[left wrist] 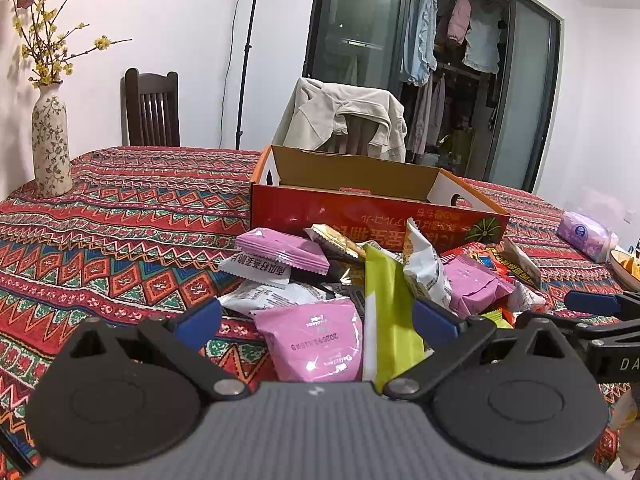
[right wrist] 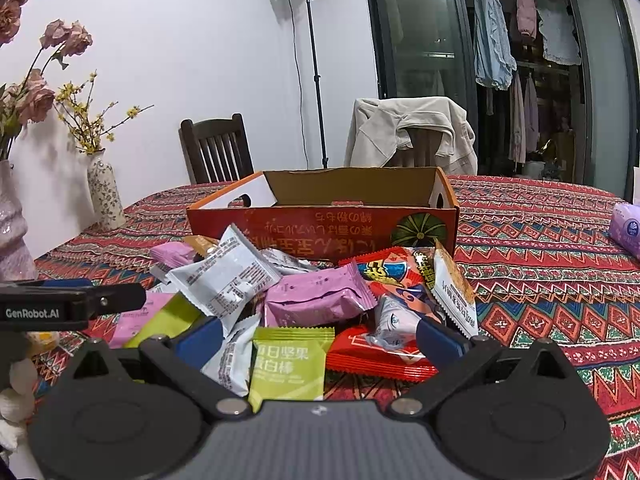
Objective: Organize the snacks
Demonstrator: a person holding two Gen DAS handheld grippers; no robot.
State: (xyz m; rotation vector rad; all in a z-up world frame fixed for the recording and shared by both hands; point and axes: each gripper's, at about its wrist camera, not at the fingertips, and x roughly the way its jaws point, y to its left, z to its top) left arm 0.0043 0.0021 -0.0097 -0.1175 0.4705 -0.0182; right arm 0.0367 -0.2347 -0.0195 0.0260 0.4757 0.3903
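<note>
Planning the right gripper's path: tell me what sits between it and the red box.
In the right wrist view, the snack pile fills the stretch between the open right gripper and the red box; no bare cloth shows.

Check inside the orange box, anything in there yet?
Orange box shows only bare cardboard on its inner far wall. Its floor is hidden by the front wall in both views. The snack pile lies in front, on the tablecloth.

Left gripper: jaws spread wide, blue-padded fingertips well apart, nothing clamped between them, held low and level. Right gripper: jaws likewise spread wide, gripping nothing, level beside the left. Each gripper's black finger shows at the edge of the other's view.
</note>
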